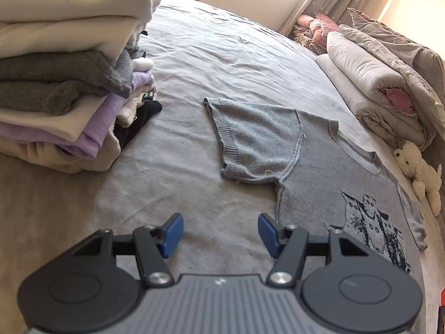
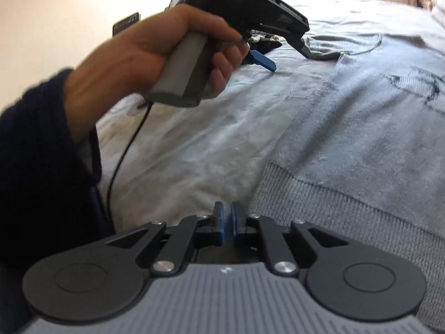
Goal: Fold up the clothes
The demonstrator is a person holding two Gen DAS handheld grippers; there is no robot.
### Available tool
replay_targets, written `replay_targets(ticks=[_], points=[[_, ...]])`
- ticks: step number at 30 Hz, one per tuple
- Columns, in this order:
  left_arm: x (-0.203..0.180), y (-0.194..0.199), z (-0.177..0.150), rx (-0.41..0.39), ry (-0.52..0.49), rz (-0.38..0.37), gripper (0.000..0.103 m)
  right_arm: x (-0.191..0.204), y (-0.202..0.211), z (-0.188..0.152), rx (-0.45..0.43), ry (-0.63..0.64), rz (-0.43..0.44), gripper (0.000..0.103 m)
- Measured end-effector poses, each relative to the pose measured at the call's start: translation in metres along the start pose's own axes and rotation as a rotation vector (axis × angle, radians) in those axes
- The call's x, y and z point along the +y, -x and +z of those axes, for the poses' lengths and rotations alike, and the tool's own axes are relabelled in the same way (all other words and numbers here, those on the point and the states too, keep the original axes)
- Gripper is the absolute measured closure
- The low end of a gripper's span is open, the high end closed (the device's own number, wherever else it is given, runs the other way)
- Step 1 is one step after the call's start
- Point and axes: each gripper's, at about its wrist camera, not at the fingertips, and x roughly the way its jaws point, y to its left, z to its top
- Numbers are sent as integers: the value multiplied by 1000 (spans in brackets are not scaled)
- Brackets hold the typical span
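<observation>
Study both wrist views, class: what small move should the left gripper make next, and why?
Probably ease the left gripper forward and right onto the grey sweater at its side seam or sleeve. Its jaws are open and empty over bare bedsheet, while the right gripper is shut beside the ribbed hem.

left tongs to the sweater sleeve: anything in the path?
Nothing visible. The left tongs are open above bare bedsheet, and the grey sweater lies flat just ahead to their right, sleeve spread. The folded clothes stack sits off to the left, outside that path.
</observation>
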Motion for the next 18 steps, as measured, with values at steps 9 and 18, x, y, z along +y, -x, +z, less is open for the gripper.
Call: replay_targets(ticks=[9, 18], points=[[-7, 4, -6, 13, 2, -39, 42, -26, 39, 13, -103, -36, -70, 91], [-42, 26, -41, 6, -98, -128, 42, -121, 101, 14, -146, -200, -564, 66]])
